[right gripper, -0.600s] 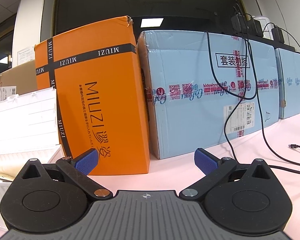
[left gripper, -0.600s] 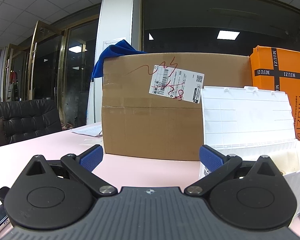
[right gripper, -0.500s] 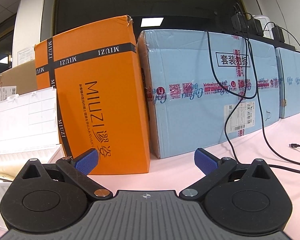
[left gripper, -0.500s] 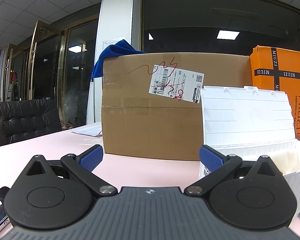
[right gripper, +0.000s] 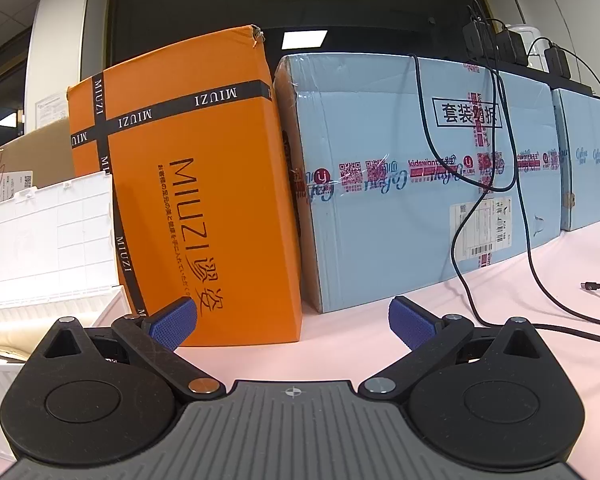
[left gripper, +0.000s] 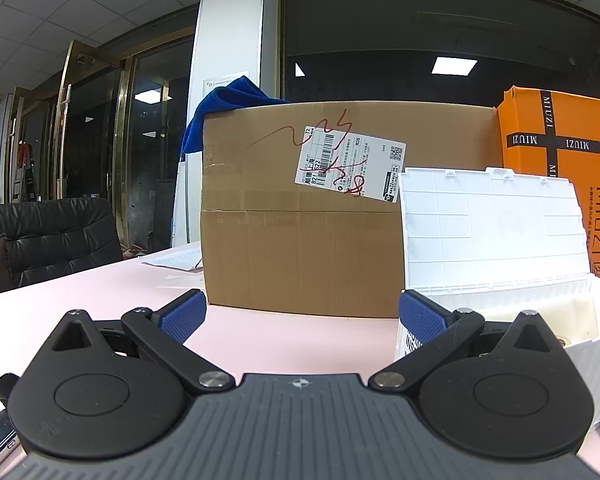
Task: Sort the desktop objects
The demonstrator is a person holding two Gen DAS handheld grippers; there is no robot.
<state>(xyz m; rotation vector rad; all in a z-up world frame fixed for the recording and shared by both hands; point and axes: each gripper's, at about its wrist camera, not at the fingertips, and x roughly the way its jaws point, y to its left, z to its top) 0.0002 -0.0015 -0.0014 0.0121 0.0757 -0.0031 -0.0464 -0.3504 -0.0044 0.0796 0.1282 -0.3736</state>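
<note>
Both jaws spread wide, nothing held: left gripper (left gripper: 300, 316) facing the brown shipping carton (left gripper: 300, 240), right gripper (right gripper: 292, 320) facing the orange MIUZI box (right gripper: 196, 208). Open white storage bin (left gripper: 580, 360) between them. Easy to snag the black cables (right gripper: 540, 280) or clip the lid

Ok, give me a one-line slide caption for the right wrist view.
Open right tool above the pink table, facing an orange MIUZI box and a blue carton.

Brown cardboard box (left gripper: 300, 216) with blue cloth (left gripper: 228, 104) on top, orange MIUZI box (right gripper: 188, 200) beside light-blue carton (right gripper: 420, 180), black cables (right gripper: 460, 240) draped over it.
</note>
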